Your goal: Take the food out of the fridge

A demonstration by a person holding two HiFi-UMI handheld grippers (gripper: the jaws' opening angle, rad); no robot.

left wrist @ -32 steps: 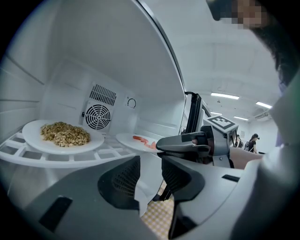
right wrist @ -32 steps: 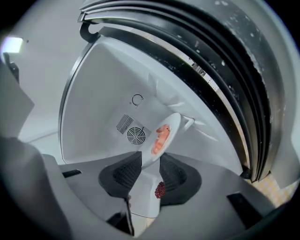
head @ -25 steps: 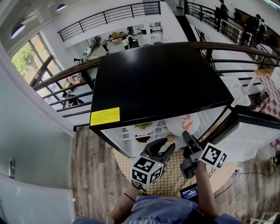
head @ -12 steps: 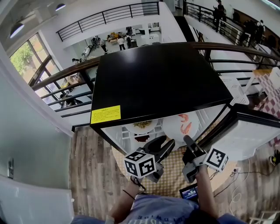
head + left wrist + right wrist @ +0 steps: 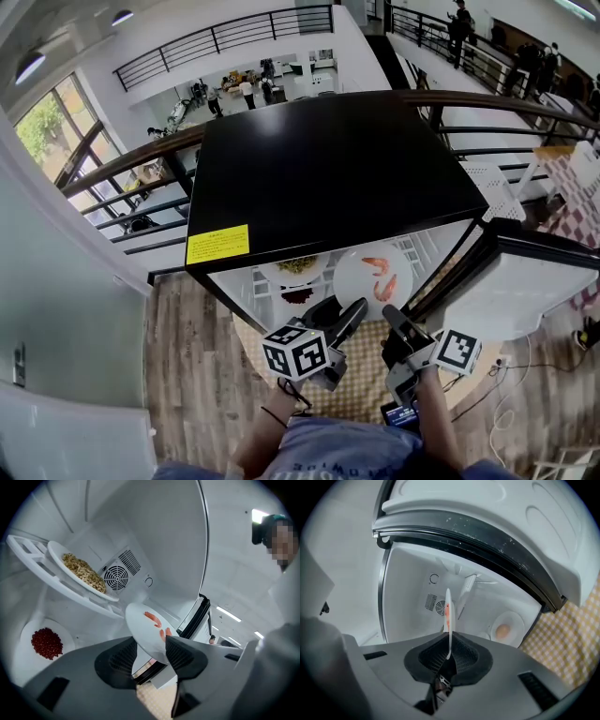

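Note:
A white plate with shrimps [image 5: 375,275] is half out of the open fridge [image 5: 328,169]. My right gripper [image 5: 389,317] is shut on its near rim. In the right gripper view the plate [image 5: 448,616] stands edge-on, pinched between the pads of my right gripper [image 5: 449,656]. My left gripper [image 5: 339,309] is open beside it at the fridge mouth, holding nothing. In the left gripper view the shrimp plate [image 5: 147,630] shows beyond the spread jaws of my left gripper [image 5: 151,654]. It does not touch them.
A plate of yellowish food [image 5: 82,571] sits on the fridge's shelf [image 5: 47,569], with a plate of red food [image 5: 47,643] below it. Another small plate with a round pale item [image 5: 504,631] lies on the fridge floor. The open door [image 5: 506,281] stands at the right. A checkered mat [image 5: 366,375] covers the floor in front.
My right gripper has shut on the shrimp plate and drawn it out toward me. The left gripper has rolled and its jaws have spread wider, staying in place.

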